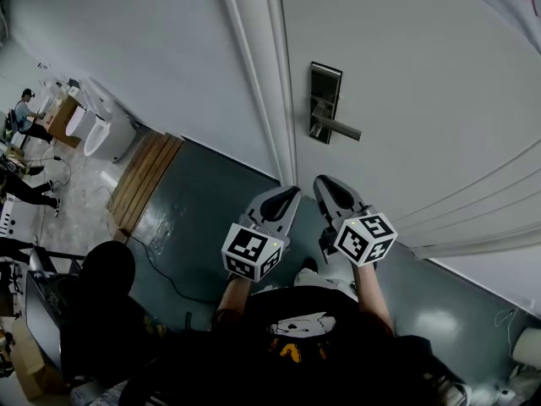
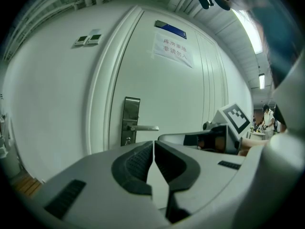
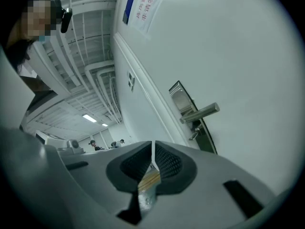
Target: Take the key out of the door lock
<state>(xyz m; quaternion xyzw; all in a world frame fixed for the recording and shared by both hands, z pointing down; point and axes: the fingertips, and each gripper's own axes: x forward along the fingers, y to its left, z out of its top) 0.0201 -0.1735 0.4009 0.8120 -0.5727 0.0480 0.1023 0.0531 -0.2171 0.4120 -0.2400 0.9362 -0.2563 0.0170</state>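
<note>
Below the silver lever (image 1: 338, 128) on the white door (image 1: 423, 74), the small metal key (image 3: 193, 135) sits in the dark lock plate (image 1: 326, 83), well apart from the clenched left tool (image 2: 153, 144) and right tool (image 3: 152, 147); unopened jaws could only knock it.

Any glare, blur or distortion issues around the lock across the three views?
Head view: even light, lock plate sharp, soft glare on the floor. Left gripper view: fisheye bows the door frame, ceiling light blown out. Right gripper view: tilted, handle sharp, key below it tiny but visible.
</note>
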